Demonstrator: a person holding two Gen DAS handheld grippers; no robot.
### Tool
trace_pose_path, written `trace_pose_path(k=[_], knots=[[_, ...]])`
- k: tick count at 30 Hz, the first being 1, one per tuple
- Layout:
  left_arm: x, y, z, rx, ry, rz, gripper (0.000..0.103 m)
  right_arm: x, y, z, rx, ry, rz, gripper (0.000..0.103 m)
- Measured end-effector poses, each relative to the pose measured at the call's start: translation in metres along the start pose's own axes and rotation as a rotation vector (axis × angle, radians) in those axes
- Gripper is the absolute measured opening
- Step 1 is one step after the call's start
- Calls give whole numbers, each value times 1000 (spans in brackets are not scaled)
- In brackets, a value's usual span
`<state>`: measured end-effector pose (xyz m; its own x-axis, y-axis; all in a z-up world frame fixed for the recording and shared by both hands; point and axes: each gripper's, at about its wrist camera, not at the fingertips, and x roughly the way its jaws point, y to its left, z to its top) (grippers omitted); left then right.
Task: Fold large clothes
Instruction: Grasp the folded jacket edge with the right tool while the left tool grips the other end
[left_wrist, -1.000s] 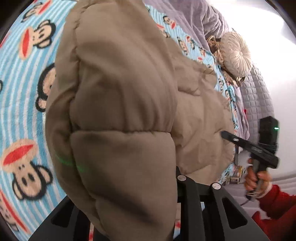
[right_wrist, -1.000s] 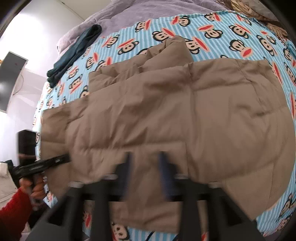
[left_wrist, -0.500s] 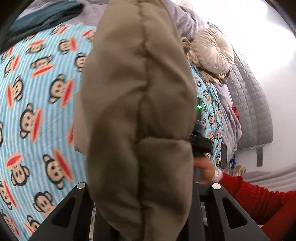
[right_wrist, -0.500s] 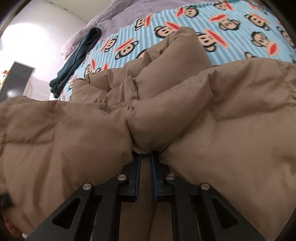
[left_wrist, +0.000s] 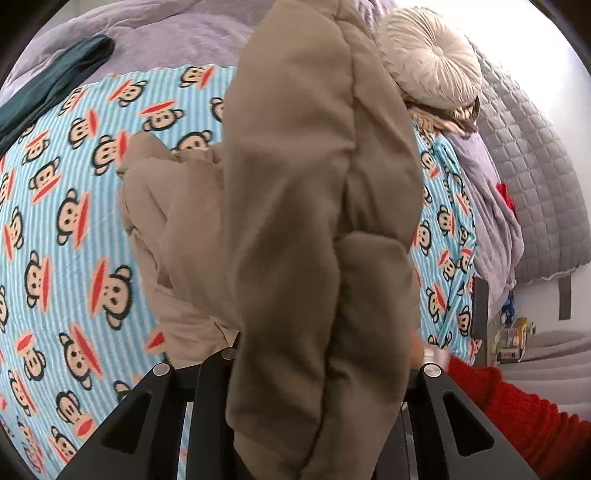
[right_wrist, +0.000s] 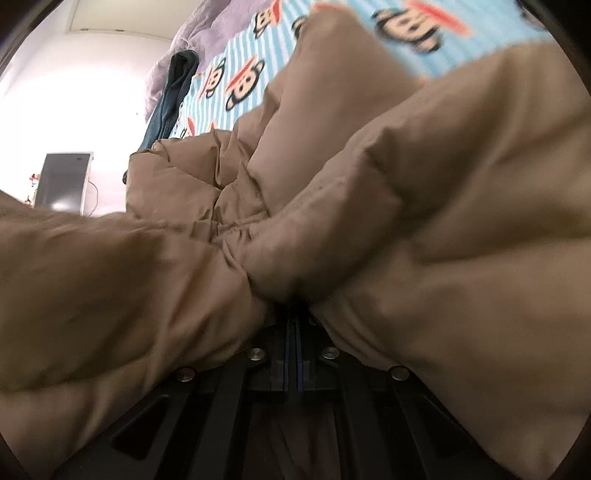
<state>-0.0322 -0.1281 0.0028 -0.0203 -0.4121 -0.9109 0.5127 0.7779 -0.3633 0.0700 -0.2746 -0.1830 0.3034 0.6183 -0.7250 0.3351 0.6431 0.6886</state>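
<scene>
Right gripper (right_wrist: 293, 332) had just pinched shut on puffy jacket (right_wrist: 406, 221) while left gripper (left_wrist: 317, 369) carried its held edge across, starting fold.

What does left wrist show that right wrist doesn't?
Left wrist only: a round pleated cushion, a grey quilted cover, a red sleeve, and the left gripper clamping a hanging fold of the tan puffer jacket.
Right wrist only: a dark screen by the wall, and the right gripper pinched shut on jacket fabric.
Both: the jacket, the monkey-print blanket, a dark teal garment, and purple bedding.
</scene>
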Motion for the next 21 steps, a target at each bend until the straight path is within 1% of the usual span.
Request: trace_pose_path(k=[3, 5, 8, 9, 11, 12, 14, 15, 16, 17, 18, 19, 20, 21], knots=[[12, -15, 3, 6, 26, 26, 26, -47, -12, -14, -29, -45, -57, 3], [23, -22, 7, 13, 37, 43, 27, -79, -25, -28, -25, -86, -101, 3], [42, -42, 15, 33, 65, 64, 27, -127, -57, -57, 51, -153, -113, 3], [53, -51, 18, 46, 85, 66, 32, -137, -64, -65, 70, -169, -117, 3], [71, -63, 23, 56, 118, 54, 38, -153, -78, -79, 97, -192, -122, 3], [84, -71, 26, 72, 138, 31, 46, -158, -82, -85, 103, -201, -127, 3], [102, -81, 32, 105, 161, -22, 55, -165, -88, -94, 102, -209, -148, 4], [112, -85, 34, 119, 170, -46, 56, -168, -91, -99, 101, -213, -153, 4], [120, -86, 37, 133, 177, -65, 59, -170, -93, -102, 103, -215, -154, 5], [128, -88, 40, 142, 187, -96, 67, -172, -95, -106, 106, -217, -152, 11], [135, -88, 43, 136, 187, -129, 71, -175, -97, -110, 110, -219, -151, 25], [138, -89, 46, 123, 186, -146, 72, -178, -99, -114, 116, -224, -150, 34], [143, -88, 50, 108, 187, -164, 77, -182, -101, -119, 126, -236, -147, 54], [147, -86, 53, 89, 186, -182, 79, -186, -102, -124, 133, -247, -142, 63]])
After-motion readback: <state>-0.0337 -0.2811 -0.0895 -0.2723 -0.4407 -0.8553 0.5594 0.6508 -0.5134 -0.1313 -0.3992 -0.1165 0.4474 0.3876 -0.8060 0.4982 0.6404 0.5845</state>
